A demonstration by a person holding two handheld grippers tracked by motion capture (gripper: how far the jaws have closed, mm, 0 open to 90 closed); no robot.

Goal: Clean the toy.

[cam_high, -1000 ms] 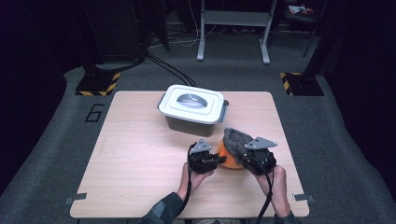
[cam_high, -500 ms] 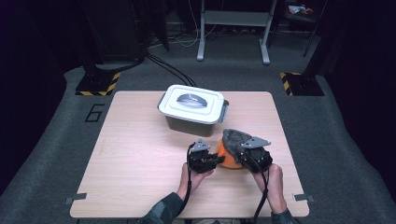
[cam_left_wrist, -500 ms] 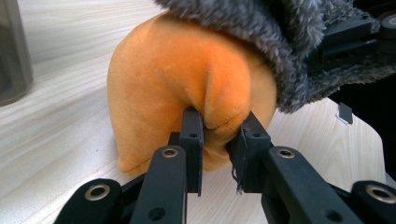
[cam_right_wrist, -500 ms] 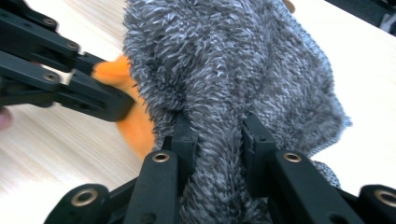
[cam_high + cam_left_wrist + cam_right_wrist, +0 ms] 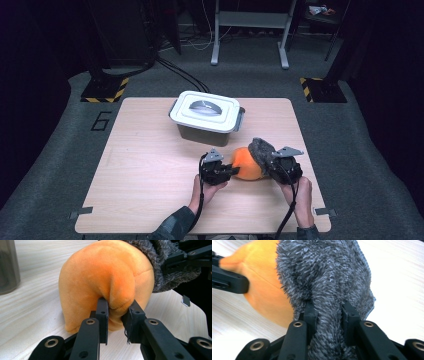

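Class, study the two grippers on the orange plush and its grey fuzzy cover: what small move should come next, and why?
Probably the right gripper draws the grey fuzzy cover a little further away from the left gripper. The left one pinches a fold of the orange plush and anchors it on the table, the right one pinches the cover, and the cover sits over just one end.

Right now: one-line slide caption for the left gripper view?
Left gripper pinches a fold of the orange plush on the wooden table.
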